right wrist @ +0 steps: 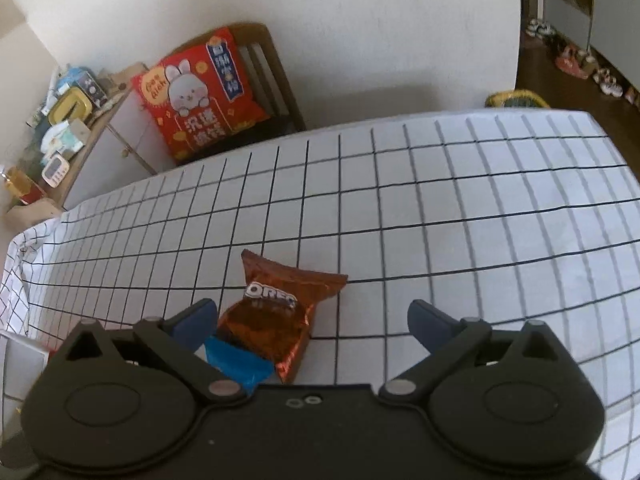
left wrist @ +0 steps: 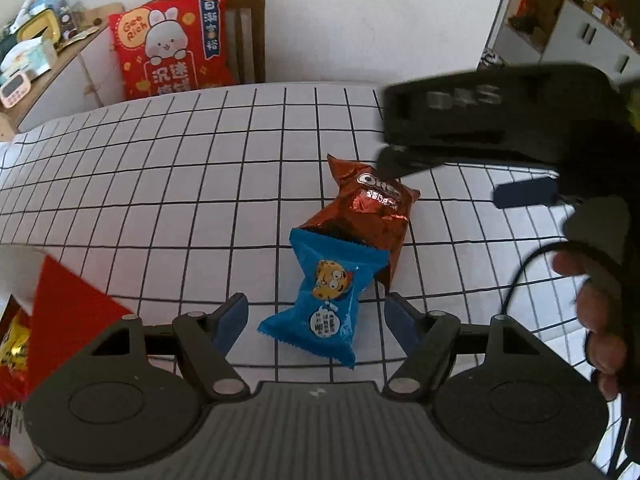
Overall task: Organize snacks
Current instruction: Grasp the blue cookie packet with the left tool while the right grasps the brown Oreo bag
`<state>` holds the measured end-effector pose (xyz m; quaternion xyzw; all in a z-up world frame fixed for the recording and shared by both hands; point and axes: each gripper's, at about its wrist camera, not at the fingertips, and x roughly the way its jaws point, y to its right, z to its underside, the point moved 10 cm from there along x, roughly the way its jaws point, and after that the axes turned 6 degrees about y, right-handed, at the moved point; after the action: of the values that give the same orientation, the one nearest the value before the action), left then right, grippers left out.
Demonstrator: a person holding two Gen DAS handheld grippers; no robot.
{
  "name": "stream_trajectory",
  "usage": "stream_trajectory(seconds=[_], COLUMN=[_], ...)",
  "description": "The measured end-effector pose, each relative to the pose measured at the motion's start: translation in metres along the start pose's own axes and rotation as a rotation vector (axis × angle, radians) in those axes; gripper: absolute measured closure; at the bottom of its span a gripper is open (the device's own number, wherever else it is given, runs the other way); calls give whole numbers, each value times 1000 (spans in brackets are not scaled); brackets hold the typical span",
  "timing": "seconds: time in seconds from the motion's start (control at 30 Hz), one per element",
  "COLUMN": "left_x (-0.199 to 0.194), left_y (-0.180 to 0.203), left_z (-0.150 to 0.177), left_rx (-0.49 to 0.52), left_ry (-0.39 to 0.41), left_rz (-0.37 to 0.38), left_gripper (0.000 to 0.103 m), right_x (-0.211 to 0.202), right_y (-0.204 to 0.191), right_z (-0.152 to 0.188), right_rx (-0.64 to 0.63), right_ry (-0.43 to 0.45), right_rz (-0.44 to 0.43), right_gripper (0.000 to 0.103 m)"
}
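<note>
Your left gripper point(left wrist: 316, 322) has its fingers apart around the blue packet point(left wrist: 322, 300), which overlaps the brown Oreo packet point(left wrist: 360, 220) mid-desk point(left wrist: 160, 184); your right gripper point(right wrist: 312, 320), fingers apart too, frames the Oreo, so each can lift one.

Tablecloth point(right wrist: 440, 208): white, black grid, covered the table.
Cushion point(right wrist: 200, 96): red, rabbit print, leaned on a wooden chair point(right wrist: 276, 80) beyond the far edge.
Side cabinet point(right wrist: 116, 144): cluttered top.
</note>
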<state>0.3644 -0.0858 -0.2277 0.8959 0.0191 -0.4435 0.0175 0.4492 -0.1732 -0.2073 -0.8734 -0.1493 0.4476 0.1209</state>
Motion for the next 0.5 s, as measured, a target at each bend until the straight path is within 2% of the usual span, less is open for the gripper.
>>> stream_trajectory(seconds=[0.13,0.23,0.37,0.5], left_x=[15,23,34,39], left_y=[0,0,-6,-9], left_z=[0,2,6,8], left_rx=[9,15,5,-1], left_ry=[-13,-22,-41,-45], left_rz=[-3,-4,-9,7], left_gripper=[28,28,28,28], right_x=[22,36,52,63], right_y=[-3,-8,-7,-11], right_z=[-2,-4,-2,5], right_rx=[28,84,70,88], right_ry=[-20,-31,-38,-92], right_rz=[15,-9,56,11], right_gripper=[1,1,2,5])
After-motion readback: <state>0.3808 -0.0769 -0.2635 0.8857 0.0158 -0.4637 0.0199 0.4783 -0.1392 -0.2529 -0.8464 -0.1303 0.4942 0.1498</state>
